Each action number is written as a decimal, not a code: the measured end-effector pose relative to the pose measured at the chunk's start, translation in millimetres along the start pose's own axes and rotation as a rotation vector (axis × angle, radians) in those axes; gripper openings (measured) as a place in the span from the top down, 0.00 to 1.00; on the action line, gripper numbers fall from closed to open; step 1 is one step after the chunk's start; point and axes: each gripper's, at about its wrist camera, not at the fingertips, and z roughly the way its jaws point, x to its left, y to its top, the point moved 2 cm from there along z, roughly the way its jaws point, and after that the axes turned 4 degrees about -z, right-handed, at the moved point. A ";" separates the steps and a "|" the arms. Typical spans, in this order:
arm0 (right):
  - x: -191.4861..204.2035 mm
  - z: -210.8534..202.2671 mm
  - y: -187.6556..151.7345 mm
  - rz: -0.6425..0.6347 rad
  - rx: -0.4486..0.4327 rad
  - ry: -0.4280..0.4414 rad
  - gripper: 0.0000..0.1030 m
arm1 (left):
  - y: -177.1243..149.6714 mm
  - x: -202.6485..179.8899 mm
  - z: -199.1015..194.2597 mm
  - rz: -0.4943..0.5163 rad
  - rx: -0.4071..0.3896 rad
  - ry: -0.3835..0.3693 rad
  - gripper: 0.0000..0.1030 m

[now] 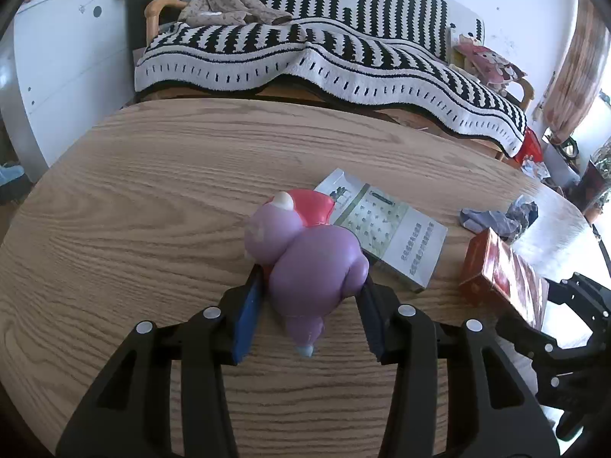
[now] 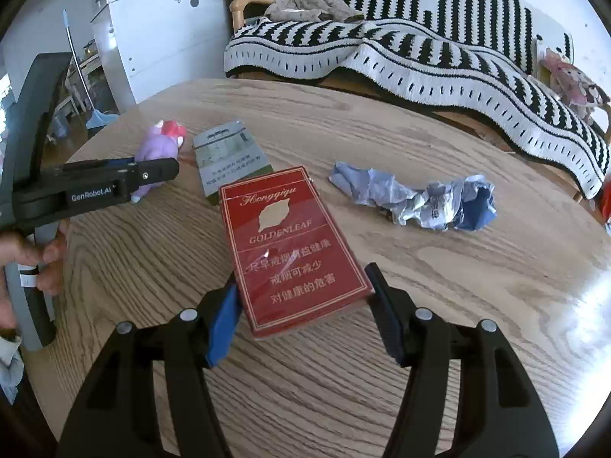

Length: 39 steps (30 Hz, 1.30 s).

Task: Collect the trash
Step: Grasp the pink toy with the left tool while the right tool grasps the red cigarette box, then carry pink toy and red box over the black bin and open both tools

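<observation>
trash on round wood table (image 2: 477,290), sofa (image 2: 420,49) behind. largest to smallest: crumpled blue paper (image 2: 416,200), far right, well apart from both grippers; red pack (image 2: 294,248), flat, mid-table; grey pack (image 2: 229,158), flat, its near end tucked under the red pack's far end; purple toy (image 1: 305,255), lying on its side at table's left.

left gripper (image 1: 311,297): jaws straddle the toy, both pads at its flanks; cannot tell whether they press or only frame it. toy looks to rest on the wood.

right gripper (image 2: 303,297): spread wide around near end of red pack; left pad at its edge, right pad just clear. nothing held.

judged step: pick-up stage, both tools lined up on targets. next calls for squeezing shut squarely, then lifting; red pack is flat, pads must sit low on its edges. no bin in view.
</observation>
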 end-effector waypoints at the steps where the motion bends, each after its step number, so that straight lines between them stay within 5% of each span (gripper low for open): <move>1: 1.4 -0.4 0.6 -0.004 0.000 0.000 0.41 | -0.4 -0.5 -0.3 0.004 0.000 0.004 0.56; 13: 1.6 -14.9 2.3 0.020 -0.024 0.003 0.41 | -3.5 -13.7 -31.8 0.036 -0.027 0.006 0.57; 23: -21.5 -122.2 -25.7 0.174 -0.179 -0.036 0.41 | -44.9 -64.8 -103.0 0.082 -0.025 -0.090 0.57; 27: -41.8 -186.6 -64.7 0.266 -0.229 -0.084 0.41 | -63.6 -111.7 -144.3 0.172 -0.039 -0.169 0.57; 30: -51.2 -252.1 -110.1 0.298 -0.263 -0.200 0.41 | -79.3 -154.3 -180.4 0.224 -0.047 -0.259 0.57; 39: -87.0 -395.6 -274.8 0.508 -0.266 -0.411 0.41 | -191.9 -306.0 -256.3 0.517 0.064 -0.547 0.57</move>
